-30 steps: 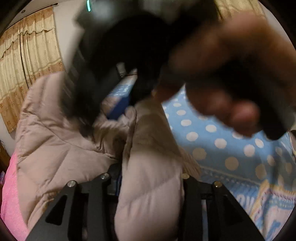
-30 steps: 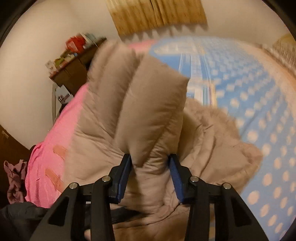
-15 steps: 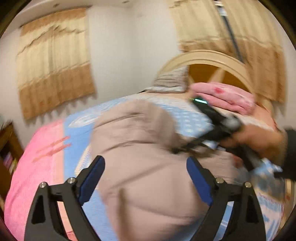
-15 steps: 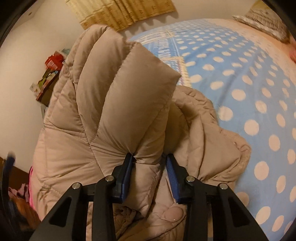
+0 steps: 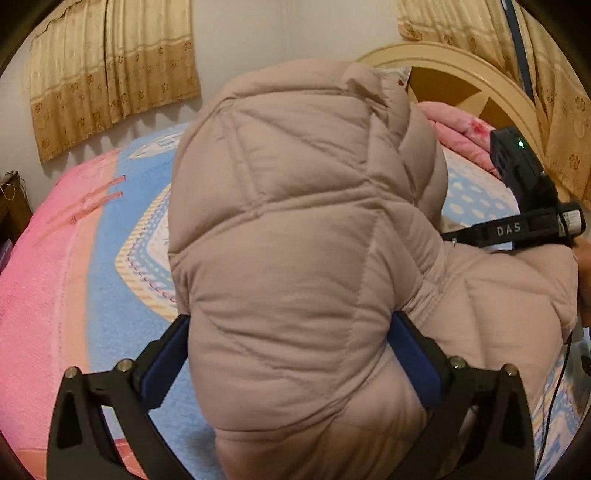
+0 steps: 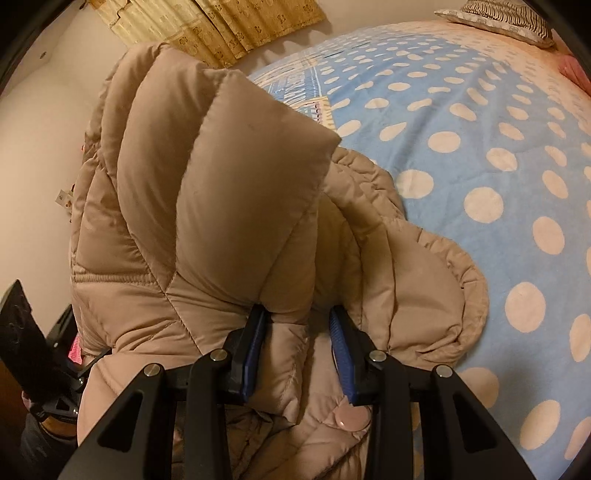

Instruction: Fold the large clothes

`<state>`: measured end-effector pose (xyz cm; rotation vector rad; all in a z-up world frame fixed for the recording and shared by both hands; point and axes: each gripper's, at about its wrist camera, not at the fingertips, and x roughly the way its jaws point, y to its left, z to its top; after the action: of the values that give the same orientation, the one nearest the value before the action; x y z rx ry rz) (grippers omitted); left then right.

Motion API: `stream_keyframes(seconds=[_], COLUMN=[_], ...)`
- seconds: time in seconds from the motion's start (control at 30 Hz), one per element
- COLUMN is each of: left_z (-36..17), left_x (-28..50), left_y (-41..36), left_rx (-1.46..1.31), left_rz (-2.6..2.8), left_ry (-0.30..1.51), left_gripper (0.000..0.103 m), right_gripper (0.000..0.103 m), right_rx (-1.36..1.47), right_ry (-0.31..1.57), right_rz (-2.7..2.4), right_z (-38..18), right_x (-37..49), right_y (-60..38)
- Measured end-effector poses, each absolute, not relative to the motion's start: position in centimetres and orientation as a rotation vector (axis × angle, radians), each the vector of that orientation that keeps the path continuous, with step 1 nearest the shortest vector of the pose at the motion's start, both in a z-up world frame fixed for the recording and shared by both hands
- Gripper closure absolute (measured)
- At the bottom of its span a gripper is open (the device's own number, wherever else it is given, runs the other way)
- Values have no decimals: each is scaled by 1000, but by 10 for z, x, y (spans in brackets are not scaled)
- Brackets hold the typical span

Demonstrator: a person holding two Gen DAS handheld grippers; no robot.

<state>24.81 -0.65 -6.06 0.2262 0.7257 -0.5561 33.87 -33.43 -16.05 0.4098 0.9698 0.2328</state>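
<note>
Puffer jacket (image 5: 295, 240), beige, quilted: on bed (image 6: 480, 147); fold pinched between right hand-held gripper (image 6: 295, 354) pads; bulk between left hand-held gripper (image 5: 291, 362) jaws, opening wide

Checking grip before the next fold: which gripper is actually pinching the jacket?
The right gripper: its pads squeeze a narrow fold of the jacket. The left gripper is opening its jaws wide around the jacket's bulk.

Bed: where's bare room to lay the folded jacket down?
Open: the dotted blue blanket right of the jacket, up to the striped pillow; also the pink strip toward the curtain. Crowded: the near edge, where the jacket bunches around both grippers.
</note>
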Motion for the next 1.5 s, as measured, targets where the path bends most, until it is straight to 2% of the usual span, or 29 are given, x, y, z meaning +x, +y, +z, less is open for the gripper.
stream_keyframes(seconds=[0.37, 0.47, 0.57, 0.7, 0.87, 1.07, 1.1, 1.17, 1.23, 1.3, 1.5], left_z=[-67, -53, -23, -14, -46, -55, -55, -55, -55, -56, -59], left_x=[251, 241, 227, 238, 281, 279, 280, 281, 281, 282, 284], left_y=[-3, -5, -4, -20, -29, -40, -40, -40, -40, -39, -36], left_rx=[173, 190, 169, 243, 223, 257, 253, 249, 243, 239, 225], left_rz=[-574, -578, -612, -561, -509, -485, -485, -486, -491, -492, -503], left_ry=[732, 705, 594, 574, 747, 746, 747, 749, 752, 756, 763], left_gripper=[0, 2, 1, 1, 0, 0, 0, 0, 0, 0, 0], right_gripper=[68, 68, 68, 68, 68, 65, 63, 51, 28, 13, 12], right_rx=[386, 370, 373, 387, 408, 423, 431, 436, 451, 467, 527], right_ry=[924, 926, 916, 897, 865, 832, 824, 796, 770, 757, 749], right_rz=[206, 197, 198, 203, 212, 219, 211, 217, 230, 217, 192], right_z=[-170, -166, -164, -165, -165, -158, -154, -142, -132, -124, -114], right_x=[330, 323, 315, 309, 298, 291, 288, 280, 273, 268, 263], right_y=[-329, -323, -320, -321, -323, -327, -329, -333, -339, -345, -375])
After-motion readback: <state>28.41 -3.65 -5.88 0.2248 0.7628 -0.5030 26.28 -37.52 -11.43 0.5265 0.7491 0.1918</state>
